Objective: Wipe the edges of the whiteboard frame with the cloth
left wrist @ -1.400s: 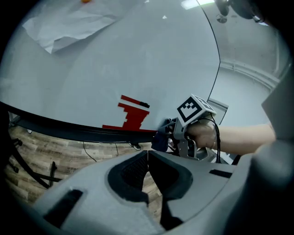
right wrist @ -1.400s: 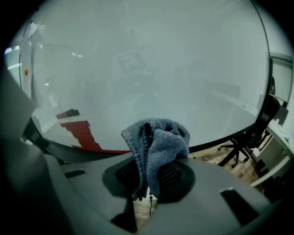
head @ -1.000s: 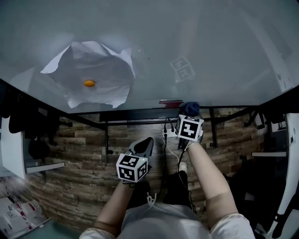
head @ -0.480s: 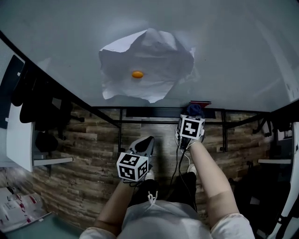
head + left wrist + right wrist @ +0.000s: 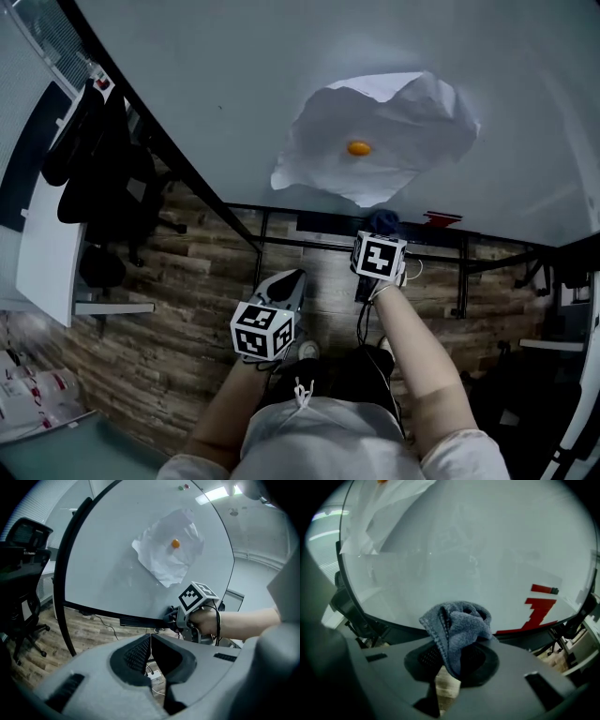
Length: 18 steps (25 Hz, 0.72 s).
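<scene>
The whiteboard fills the upper head view, and its dark bottom frame edge runs across the middle. My right gripper is shut on a crumpled blue-grey cloth, which it holds against that bottom edge. In the right gripper view the cloth bulges out of the right gripper, right in front of the frame edge. My left gripper hangs lower and to the left, away from the board. In the left gripper view the left gripper is shut with nothing in it.
A crumpled white paper is pinned to the board by an orange magnet. A red mark sits near the bottom edge, right of the cloth. A black office chair and a white desk stand left. Cables lie on the wooden floor.
The head view has swung left, so the paper now shows further right. The cloth in my right gripper has slid left along the bottom frame edge, past the red mark. The left gripper barely moved.
</scene>
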Motion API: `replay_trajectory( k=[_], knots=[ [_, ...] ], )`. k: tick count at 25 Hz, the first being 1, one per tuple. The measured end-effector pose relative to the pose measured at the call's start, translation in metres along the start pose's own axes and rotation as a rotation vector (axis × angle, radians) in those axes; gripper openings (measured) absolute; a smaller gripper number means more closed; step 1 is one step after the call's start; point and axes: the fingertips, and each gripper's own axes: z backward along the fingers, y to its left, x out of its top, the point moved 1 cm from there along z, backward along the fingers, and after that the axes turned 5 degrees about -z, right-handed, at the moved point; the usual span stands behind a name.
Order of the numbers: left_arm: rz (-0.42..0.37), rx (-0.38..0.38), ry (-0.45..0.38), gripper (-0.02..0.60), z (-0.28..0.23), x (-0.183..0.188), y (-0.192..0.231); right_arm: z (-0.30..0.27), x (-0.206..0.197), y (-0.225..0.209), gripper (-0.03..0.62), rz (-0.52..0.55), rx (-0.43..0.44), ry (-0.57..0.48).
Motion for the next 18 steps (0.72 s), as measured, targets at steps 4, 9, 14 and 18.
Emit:
replay_trajectory(
  k=[4,9,14,18],
  knots=[
    [0.018,0.042,-0.013,0.018,0.011,-0.002,0.023,-0.001,0.000,0.048,0.068,0.024,0.084,0.010],
    [0.051,0.084,-0.029,0.018,0.027,-0.008,0.044,-0.006,-0.002,0.083,0.069,0.024,0.111,0.020],
    [0.078,0.116,-0.039,0.018,0.037,-0.008,0.072,-0.008,-0.001,0.126,0.069,0.033,0.174,0.023],
    [0.075,0.104,-0.009,0.018,0.042,-0.005,0.094,-0.013,-0.005,0.171,0.069,0.067,0.206,0.032]
  ],
)
